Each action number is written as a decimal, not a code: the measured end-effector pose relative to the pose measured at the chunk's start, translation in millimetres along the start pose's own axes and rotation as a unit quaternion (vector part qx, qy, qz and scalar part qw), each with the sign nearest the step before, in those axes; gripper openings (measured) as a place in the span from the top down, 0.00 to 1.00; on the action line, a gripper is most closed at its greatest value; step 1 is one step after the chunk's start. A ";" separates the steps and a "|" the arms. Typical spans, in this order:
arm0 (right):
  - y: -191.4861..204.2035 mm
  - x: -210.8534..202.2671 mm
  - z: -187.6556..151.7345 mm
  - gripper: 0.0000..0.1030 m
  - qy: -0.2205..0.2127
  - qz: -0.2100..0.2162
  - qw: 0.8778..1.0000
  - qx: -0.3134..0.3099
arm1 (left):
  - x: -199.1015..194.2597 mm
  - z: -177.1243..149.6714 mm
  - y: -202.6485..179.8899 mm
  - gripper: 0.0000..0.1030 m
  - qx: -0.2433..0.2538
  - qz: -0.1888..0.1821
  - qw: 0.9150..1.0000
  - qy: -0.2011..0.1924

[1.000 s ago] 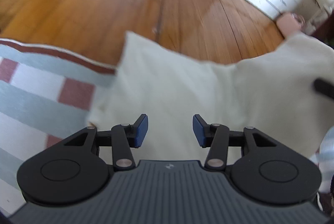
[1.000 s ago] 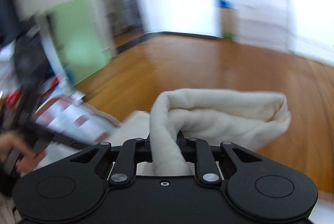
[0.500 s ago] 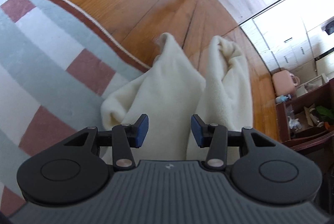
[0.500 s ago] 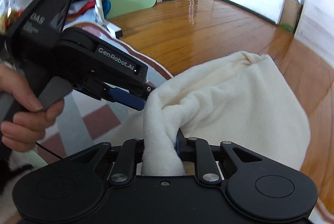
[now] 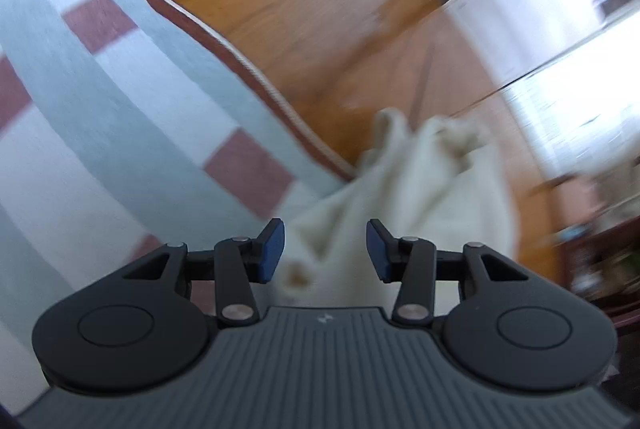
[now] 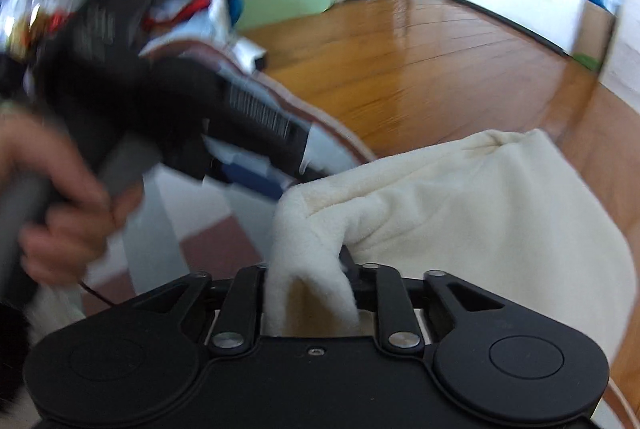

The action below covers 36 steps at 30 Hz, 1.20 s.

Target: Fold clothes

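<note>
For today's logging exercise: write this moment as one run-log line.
right gripper: jaws opening, cream garment between | left gripper: open | garment on striped rug

A cream fleece garment (image 6: 460, 213) fills the lower right of the right wrist view, soft and bunched, with one thick folded edge running down the lower centre. In the left wrist view it (image 5: 420, 197) lies blurred at lower centre, gathered into two upright peaks.

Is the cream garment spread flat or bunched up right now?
Bunched. The cream garment lies in thick rounded folds on the rug's edge, one fold between the opening right gripper.
</note>
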State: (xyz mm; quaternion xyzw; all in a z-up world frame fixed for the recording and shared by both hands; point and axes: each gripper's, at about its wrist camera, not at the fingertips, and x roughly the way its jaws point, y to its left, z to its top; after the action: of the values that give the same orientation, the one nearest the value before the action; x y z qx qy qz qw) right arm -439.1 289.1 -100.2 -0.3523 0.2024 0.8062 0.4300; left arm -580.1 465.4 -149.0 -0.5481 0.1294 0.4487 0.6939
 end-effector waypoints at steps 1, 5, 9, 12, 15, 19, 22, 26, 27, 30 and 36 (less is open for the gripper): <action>6.1 3.1 -1.4 0.55 0.007 0.002 1.000 -0.010 | -4.6 0.8 3.7 0.57 -0.013 -0.024 1.000 -0.003; 4.3 -38.1 -8.9 0.54 -0.001 0.125 0.992 0.018 | -16.9 -6.3 -4.6 0.54 0.026 -0.031 0.999 0.001; -15.2 -90.1 -20.6 0.56 -0.022 0.198 0.978 0.055 | -12.1 -18.4 -12.9 0.54 0.050 -0.002 0.998 0.024; -40.3 -123.4 -34.0 0.55 -0.048 0.095 0.990 0.089 | -16.7 -18.2 -19.6 0.54 0.055 -0.024 0.998 0.013; -73.4 -139.9 -54.0 0.53 -0.046 -0.013 0.987 0.154 | -20.5 -20.0 -33.9 0.49 0.085 -0.050 0.995 0.003; -109.1 -136.1 -82.2 0.51 -0.010 -0.082 0.966 0.244 | -15.5 -27.2 -56.7 0.41 0.129 -0.075 0.989 0.009; -119.0 -131.3 -102.4 0.52 0.017 -0.056 0.956 0.288 | 2.8 -40.5 -73.3 0.38 0.185 -0.041 0.981 0.048; -118.5 -109.0 -107.3 0.44 0.059 0.026 0.945 0.320 | 38.2 -71.9 -86.7 0.51 0.286 0.114 0.949 0.075; -117.0 -102.2 -109.9 0.43 0.068 0.057 0.939 0.331 | 36.4 -76.9 -92.4 0.67 0.307 0.119 0.942 0.068; -109.9 -95.4 -118.5 0.42 0.090 0.109 0.935 0.326 | 22.7 -89.4 -94.2 0.81 0.315 0.170 0.932 0.049; -66.3 -90.8 -113.1 0.42 0.110 0.150 0.956 0.225 | 32.1 -98.1 -88.8 0.80 0.339 0.241 0.908 0.046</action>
State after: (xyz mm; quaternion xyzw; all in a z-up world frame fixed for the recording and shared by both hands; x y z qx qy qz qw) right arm -304.4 204.3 -110.1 -0.2985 0.4751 0.7513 0.3475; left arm -463.5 395.2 -149.2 -0.2526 0.4339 0.5058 0.7015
